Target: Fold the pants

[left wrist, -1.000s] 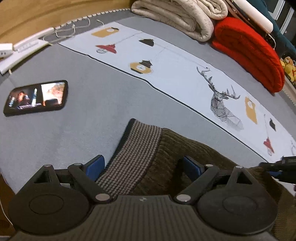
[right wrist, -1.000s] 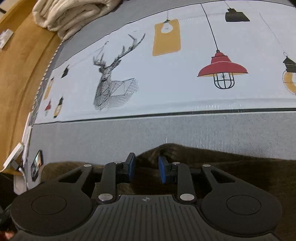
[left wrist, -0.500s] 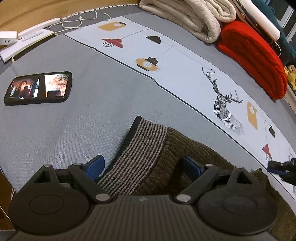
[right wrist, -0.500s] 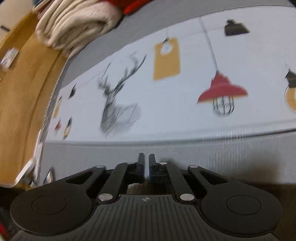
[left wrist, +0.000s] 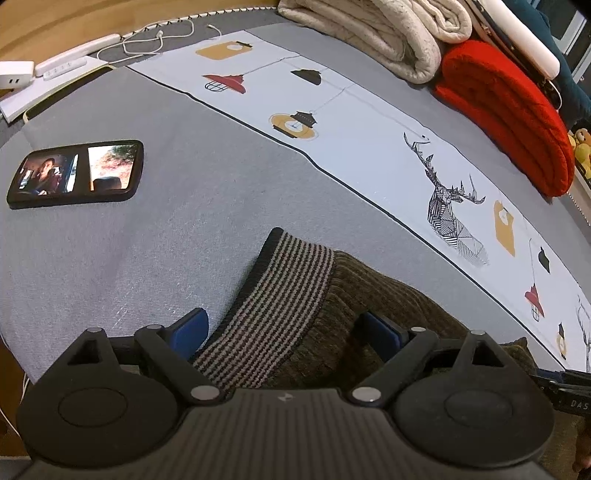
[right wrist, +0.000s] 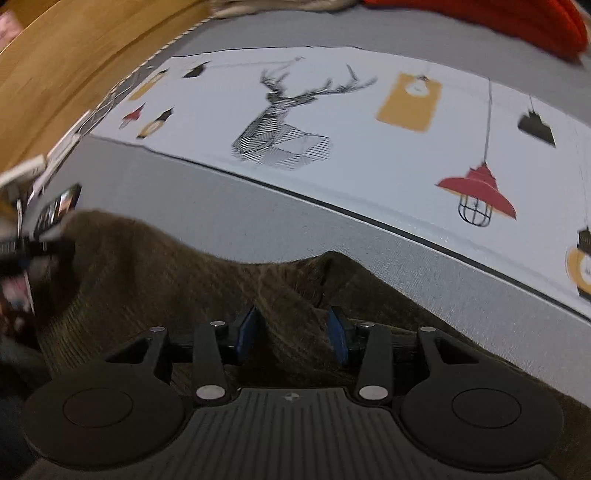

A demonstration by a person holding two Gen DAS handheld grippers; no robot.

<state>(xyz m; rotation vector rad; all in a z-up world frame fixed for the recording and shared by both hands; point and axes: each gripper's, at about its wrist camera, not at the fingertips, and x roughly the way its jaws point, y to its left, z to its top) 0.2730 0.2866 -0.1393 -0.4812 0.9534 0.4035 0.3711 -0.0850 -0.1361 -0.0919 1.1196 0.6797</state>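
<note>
Dark olive corduroy pants (left wrist: 373, 295) with a striped knit waistband (left wrist: 284, 295) lie on the grey bed cover. My left gripper (left wrist: 284, 334) is open, its blue pads straddling the waistband. In the right wrist view the pants (right wrist: 155, 273) lie bunched under my right gripper (right wrist: 291, 334), which is open with a raised fold of fabric between its pads. The right gripper's tip shows at the left wrist view's right edge (left wrist: 569, 384).
A phone (left wrist: 75, 173) with a lit screen lies on the cover at left. A white printed runner (left wrist: 369, 133) crosses the bed. A cream blanket (left wrist: 376, 33) and a red blanket (left wrist: 509, 110) sit behind it. A power strip and cable (left wrist: 77, 61) lie at far left.
My right gripper shut half a second ago and has opened again, swinging left over the bunched pants. The left gripper stayed open at the waistband, shifting slightly.
</note>
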